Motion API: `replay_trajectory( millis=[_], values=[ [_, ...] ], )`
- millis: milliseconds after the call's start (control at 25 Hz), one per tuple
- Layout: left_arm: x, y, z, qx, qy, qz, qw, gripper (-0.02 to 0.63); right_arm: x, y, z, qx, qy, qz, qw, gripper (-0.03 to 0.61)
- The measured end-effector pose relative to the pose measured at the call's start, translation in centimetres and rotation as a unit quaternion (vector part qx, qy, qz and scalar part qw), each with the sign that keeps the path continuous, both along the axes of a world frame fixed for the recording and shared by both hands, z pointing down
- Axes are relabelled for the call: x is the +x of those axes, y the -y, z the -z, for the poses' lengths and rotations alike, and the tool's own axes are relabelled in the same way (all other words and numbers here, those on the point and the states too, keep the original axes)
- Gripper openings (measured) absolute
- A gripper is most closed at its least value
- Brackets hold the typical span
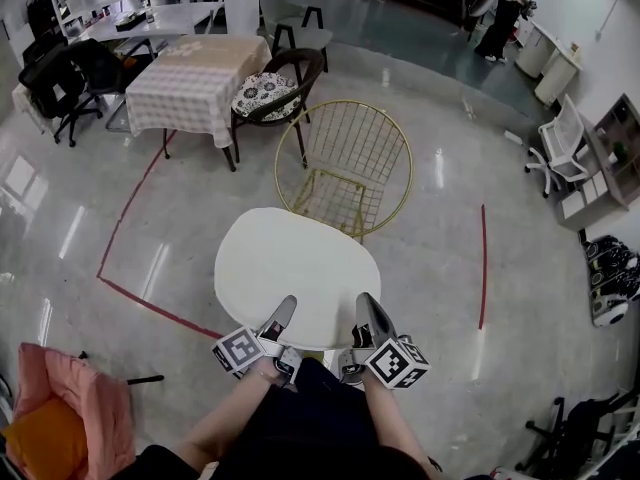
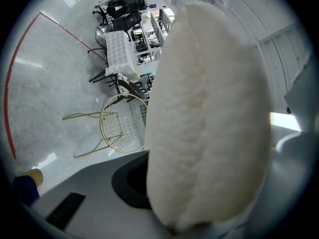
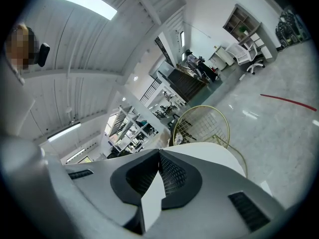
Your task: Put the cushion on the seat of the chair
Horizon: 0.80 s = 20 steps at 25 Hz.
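The left tongs (image 1: 284,316) and right tongs (image 1: 371,313) both grip the white cushion (image 1: 295,268) by its near edge, short of the wire chair (image 1: 345,153); setting it on the bare seat (image 1: 335,200) remains.

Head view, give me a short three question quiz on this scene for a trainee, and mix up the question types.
1. True or false: the white cushion already lies on the gold wire chair.
2. Which holds the cushion's near edge? A: the left gripper only. B: the right gripper only. C: both.
3. What lies on the dark chair behind the gold one?
Key: 1 false, it is held in front of the chair. 2 C. 3 a patterned cushion.
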<state>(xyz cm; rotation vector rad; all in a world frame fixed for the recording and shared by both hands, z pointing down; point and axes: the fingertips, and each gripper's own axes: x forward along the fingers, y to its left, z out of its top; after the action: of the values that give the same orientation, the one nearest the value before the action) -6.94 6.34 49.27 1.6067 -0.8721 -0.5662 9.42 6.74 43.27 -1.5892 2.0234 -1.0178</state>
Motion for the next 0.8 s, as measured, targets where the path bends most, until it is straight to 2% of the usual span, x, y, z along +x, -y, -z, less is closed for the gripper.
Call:
replay_trajectory(
  millis=[400, 800],
  values=[
    [2.8, 5.8, -0.4, 0.006, -0.008, 0.011, 0.9999, 0.081, 2.7, 6.1, -0.5, -0.001, 0.003, 0.016, 1.000, -0.012],
    [3.7, 6.1, 0.0, 0.004, -0.012, 0.010, 0.9999, 0.081, 2.8, 6.1, -1.3, -0.015, 0.009, 0.022, 1.000, -0.012]
  ],
)
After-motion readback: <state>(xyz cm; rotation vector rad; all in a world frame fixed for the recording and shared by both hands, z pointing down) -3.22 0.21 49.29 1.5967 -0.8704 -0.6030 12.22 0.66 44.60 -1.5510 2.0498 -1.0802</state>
